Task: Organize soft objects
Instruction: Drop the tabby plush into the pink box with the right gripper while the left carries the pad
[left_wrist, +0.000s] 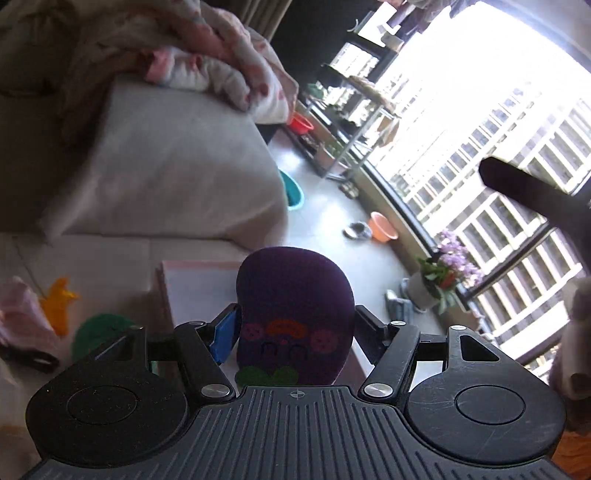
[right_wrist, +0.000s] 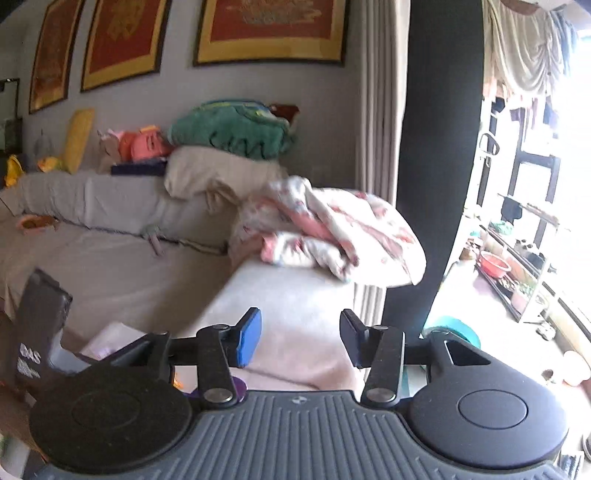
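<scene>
- A purple plush toy (left_wrist: 293, 314) is clamped between the jaws of the left gripper (left_wrist: 293, 332), low in the frame's centre; it appears to be lifted off the surface so it can be carried.
- The right gripper (right_wrist: 301, 339) is seen with jaws apart and nothing between them, presumably freed for another pickup.
- A green plush (left_wrist: 99, 330) and a yellow toy (left_wrist: 59, 304) are left at lower left, seemingly unsorted.
- A sofa (right_wrist: 122, 266) fills the left.

white letters "DAS" on black box (right_wrist: 38, 332)
</scene>
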